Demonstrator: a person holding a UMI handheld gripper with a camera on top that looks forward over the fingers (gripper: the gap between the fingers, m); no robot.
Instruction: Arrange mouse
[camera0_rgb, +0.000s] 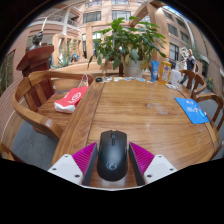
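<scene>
A black computer mouse (112, 154) sits between my gripper's (113, 160) two fingers, its front pointing away across the wooden table (130, 105). The pink pads (84, 156) press against both of its sides, with no gap showing. A blue mouse pad (191, 109) lies beyond the fingers, near the table's right edge.
A wooden armchair (40, 100) stands at the table's left side with a red-and-white item (71, 98) on its seat. A large potted plant (128, 40) rises beyond the far end. More wooden chairs (208, 95) stand to the right. Small items lie at the table's far end.
</scene>
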